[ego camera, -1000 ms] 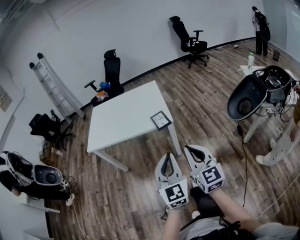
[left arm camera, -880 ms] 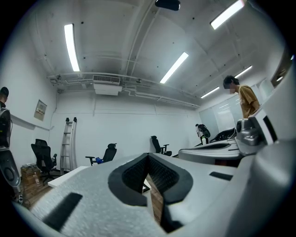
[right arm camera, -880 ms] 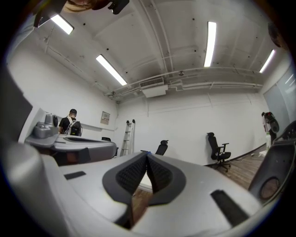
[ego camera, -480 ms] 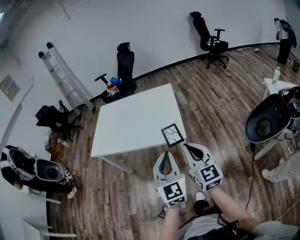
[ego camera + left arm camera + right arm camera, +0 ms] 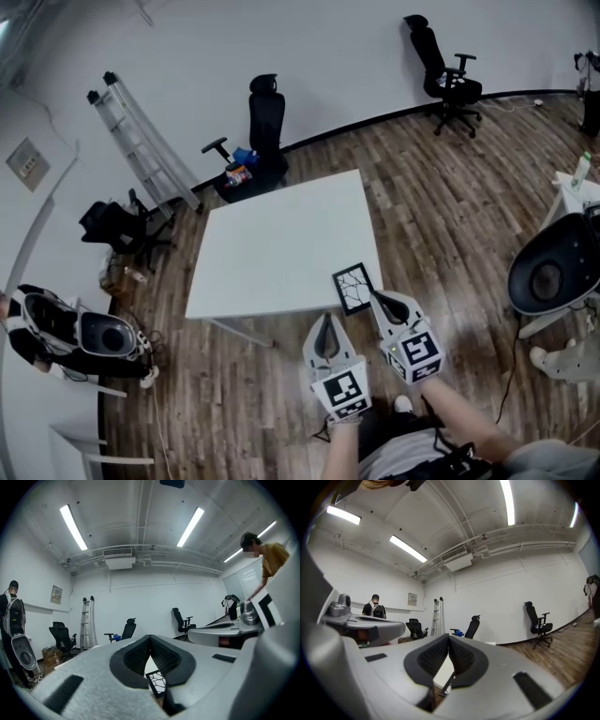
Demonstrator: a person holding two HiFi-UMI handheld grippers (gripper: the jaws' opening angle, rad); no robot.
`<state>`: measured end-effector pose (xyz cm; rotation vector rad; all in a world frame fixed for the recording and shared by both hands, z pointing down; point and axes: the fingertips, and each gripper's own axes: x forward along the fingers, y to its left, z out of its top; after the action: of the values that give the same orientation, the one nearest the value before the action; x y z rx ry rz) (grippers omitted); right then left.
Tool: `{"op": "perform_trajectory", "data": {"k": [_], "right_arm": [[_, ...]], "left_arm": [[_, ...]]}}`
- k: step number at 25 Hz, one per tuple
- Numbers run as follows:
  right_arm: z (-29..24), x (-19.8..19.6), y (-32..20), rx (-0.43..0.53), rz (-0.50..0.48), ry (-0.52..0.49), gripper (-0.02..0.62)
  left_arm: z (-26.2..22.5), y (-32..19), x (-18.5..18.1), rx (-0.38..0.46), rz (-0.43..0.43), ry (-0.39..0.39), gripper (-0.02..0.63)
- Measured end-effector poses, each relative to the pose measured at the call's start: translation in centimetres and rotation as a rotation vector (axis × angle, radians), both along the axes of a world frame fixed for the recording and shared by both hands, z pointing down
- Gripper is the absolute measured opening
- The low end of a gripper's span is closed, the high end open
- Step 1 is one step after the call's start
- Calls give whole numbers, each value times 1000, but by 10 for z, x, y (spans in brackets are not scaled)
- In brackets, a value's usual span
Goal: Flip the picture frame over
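The picture frame (image 5: pixel 354 288), black-edged with a white cracked-line pattern, lies flat on the near right corner of the white table (image 5: pixel 272 244). My right gripper (image 5: pixel 377 296) is shut and empty, with its tips right at the frame's near edge. My left gripper (image 5: pixel 326 321) is also shut and empty, just short of the table's front edge, left of the frame. In the left gripper view the frame (image 5: pixel 157 684) shows below the closed jaws. In the right gripper view the frame (image 5: pixel 447 684) appears edge-on under the tips.
Wooden floor surrounds the table. Black office chairs (image 5: pixel 266 117) (image 5: pixel 446 73) and a ladder (image 5: pixel 141 141) stand by the far wall. A black round device on a stand (image 5: pixel 553 274) is at the right, other gear (image 5: pixel 89 334) at the left. A person (image 5: pixel 265 560) stands nearby.
Both grippers have come closer to the table, still shut. The frame, once well ahead of them, now lies right at the right gripper's tips.
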<state>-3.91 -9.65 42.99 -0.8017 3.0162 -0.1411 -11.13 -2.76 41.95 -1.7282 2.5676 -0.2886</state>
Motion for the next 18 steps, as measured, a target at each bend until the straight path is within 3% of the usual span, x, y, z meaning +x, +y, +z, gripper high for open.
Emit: {"op": "perform_trajectory", "data": {"k": [4, 10, 18], "right_arm": [[14, -8, -29, 24, 17, 21, 2], [31, -19, -79, -20, 120, 35, 2], [84, -78, -114, -72, 182, 93, 2]], "left_arm": [[16, -30, -14, -25, 13, 23, -2], [57, -71, -46, -103, 69, 71, -2], [140, -115, -89, -263, 188, 106, -2]]}}
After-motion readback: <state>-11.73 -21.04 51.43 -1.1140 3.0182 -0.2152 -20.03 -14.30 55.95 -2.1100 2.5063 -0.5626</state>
